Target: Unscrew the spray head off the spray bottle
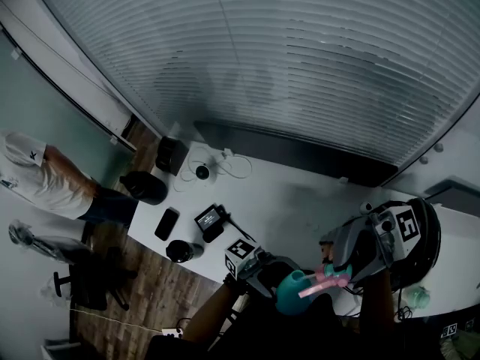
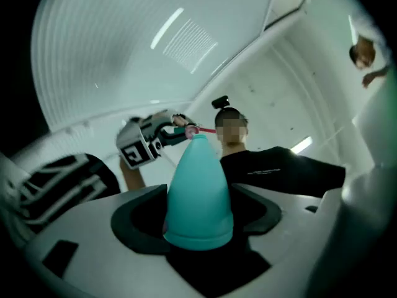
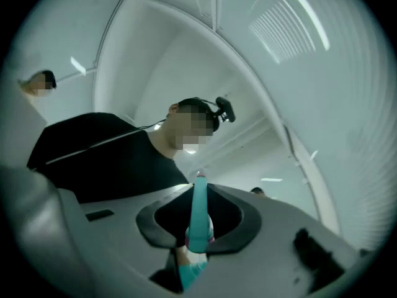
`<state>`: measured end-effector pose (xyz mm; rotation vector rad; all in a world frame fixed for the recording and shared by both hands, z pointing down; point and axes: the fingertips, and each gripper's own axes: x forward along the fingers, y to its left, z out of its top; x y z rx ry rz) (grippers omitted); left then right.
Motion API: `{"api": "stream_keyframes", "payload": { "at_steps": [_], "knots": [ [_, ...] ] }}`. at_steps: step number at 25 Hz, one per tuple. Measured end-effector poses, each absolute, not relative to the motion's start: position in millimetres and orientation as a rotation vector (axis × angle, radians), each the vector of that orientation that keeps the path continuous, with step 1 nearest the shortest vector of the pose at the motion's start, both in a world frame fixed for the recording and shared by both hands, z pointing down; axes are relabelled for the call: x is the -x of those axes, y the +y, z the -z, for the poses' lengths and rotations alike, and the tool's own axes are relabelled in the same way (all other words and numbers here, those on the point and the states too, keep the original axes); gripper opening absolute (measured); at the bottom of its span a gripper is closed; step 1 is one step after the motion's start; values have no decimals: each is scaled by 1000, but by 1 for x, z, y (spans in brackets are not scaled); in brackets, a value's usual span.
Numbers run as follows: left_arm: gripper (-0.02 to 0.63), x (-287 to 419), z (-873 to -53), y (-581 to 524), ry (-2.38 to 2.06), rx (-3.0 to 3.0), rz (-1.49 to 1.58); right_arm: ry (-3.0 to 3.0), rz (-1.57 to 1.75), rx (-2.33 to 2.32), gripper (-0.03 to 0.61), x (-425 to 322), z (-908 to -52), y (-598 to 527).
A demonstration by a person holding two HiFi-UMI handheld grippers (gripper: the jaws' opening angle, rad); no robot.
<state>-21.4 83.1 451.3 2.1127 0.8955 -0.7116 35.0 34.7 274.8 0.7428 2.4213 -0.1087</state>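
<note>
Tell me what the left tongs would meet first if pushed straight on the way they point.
The left tongs grip the spray bottle. Straight ahead, its pink spray head is held by the right tongs, so those likely come first, though depth is unclear.

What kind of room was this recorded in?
Probably an office: wide window blinds, a long white table, and what looks like a wheeled chair beside it.

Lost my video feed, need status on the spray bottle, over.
Left gripper shut on teal spray bottle body. Right gripper shut on spray head, looks seated on the neck. Both held above white table, nothing in the way.
</note>
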Motion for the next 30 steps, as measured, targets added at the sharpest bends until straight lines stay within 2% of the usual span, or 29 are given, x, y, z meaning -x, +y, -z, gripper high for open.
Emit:
{"api": "stream_keyframes", "payload": {
  "at_steps": [3,6,9,11,14,18,30],
  "knots": [
    [324,47,-497,30,306,-2323,685,2566,31,-306,66,-48,-289,-12],
    [324,70,-550,-19,-379,-2514,504,2660,-96,284,66,-57,-315,-62],
    [324,97,-587,-57,-1053,-2575,291,2681,-256,915,66,-57,-372,-97],
    [324,104,-603,-71,-1320,-2574,130,2742,-295,1154,66,-46,-429,-104],
    [324,88,-620,-76,-1383,-2606,-19,2855,-177,1311,66,-30,-516,-103],
    [324,73,-631,-76,-1337,-2599,-46,2942,12,1401,66,-24,-593,-98],
    [324,83,-653,-76,-1369,-2541,-117,2970,29,1390,66,-27,-608,-109]
  ]
}}
